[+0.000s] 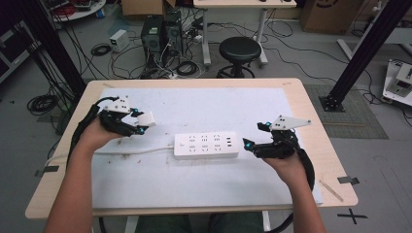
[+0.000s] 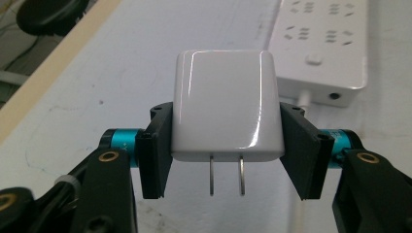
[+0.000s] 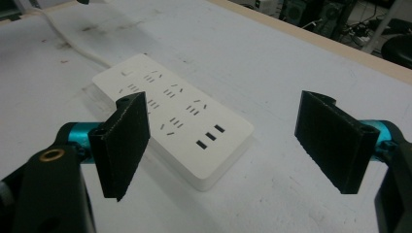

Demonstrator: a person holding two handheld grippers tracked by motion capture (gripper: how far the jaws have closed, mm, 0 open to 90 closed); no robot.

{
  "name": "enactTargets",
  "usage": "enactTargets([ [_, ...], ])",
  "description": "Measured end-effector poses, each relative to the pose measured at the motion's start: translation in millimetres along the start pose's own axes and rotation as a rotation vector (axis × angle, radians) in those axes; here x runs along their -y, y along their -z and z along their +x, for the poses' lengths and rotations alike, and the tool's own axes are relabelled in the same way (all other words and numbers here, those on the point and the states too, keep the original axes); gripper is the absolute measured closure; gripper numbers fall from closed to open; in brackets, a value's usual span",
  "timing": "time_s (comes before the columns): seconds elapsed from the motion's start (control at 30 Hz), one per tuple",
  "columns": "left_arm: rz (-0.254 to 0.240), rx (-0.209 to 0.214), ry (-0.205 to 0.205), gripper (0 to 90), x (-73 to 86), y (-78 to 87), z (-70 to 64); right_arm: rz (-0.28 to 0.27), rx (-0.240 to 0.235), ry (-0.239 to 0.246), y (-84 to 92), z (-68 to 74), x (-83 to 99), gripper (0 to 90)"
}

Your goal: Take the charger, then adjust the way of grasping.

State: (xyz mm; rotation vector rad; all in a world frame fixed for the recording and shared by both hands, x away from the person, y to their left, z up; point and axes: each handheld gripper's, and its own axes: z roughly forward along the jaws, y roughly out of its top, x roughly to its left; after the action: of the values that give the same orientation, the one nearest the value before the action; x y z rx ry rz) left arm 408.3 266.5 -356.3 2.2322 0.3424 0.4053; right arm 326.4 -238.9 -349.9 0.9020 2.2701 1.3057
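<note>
1. One glossy white square plug adapter (image 2: pixel 227 109) with two flat metal prongs (image 2: pixel 226 175) is seen clamped between the black jaws of the left gripper (image 2: pixel 228 145); the prongs point back toward the camera, and the adapter is held above the table.
2. One white rectangular plastic power strip (image 1: pixel 206 144) is laid flat near the middle of the white mat (image 1: pixel 204 184), between the two grippers; its white cord (image 1: pixel 131 152) is run off to the left.
3. On the strip, what appear to be six socket groups and a row of small slots at one end are counted, all unoccupied; the detail is coarse.
4. The right gripper (image 3: pixel 221 145) is held with its jaws spread wide and nothing between them, just beside the strip's right end.
5. One black round stool (image 1: pixel 239 51) is seen beyond the wooden table (image 1: pixel 311 116), among floor cables.
</note>
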Motion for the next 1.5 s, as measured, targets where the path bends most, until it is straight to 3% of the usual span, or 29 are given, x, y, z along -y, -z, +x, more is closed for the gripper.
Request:
enactTargets([
  [0.13, -0.059, 0.002, -0.042, 42.5, -10.5, 19.6, -26.7, 0.008, -0.017, 0.032, 5.7, 6.4, -4.6, 20.7],
  [0.3, -0.135, 0.010, -0.086, 42.5, -23.2, 33.0, -63.3, 0.009, -0.042, 0.024, 14.2, 12.9, -5.9, 20.7],
  [0.53, -0.129, 0.022, -0.149, 42.5, -28.6, 31.3, -96.8, 0.016, -0.102, 0.022, 20.4, 23.1, -5.5, 20.7],
  [0.7, -0.117, 0.050, -0.188, 42.5, -28.9, 20.2, -108.8, 0.018, -0.125, 0.038, 19.4, 31.1, -4.5, 20.7],
  [1.0, -0.116, 0.046, -0.242, 42.5, -40.3, 4.4, -118.1, 0.021, -0.131, 0.022, 22.8, 33.6, -6.0, 20.7],
  [1.13, -0.135, 0.059, -0.303, 42.5, -46.8, -2.8, -131.1, -0.007, -0.200, -0.043, 20.8, 37.0, -4.8, 20.7],
  [1.23, -0.158, 0.075, -0.326, 42.5, -49.4, -9.4, -140.3, -0.024, -0.261, -0.082, 14.7, 44.9, -3.4, 20.7],
  [1.4, -0.209, 0.076, -0.369, 42.5, -53.0, -24.6, -155.4, -0.004, -0.320, -0.116, -0.9, 58.3, -2.8, 20.7],
  [1.5, -0.211, 0.078, -0.406, 42.5, -54.9, -33.9, -162.8, 0.002, -0.374, -0.155, -11.6, 63.5, -1.5, 20.7],
])
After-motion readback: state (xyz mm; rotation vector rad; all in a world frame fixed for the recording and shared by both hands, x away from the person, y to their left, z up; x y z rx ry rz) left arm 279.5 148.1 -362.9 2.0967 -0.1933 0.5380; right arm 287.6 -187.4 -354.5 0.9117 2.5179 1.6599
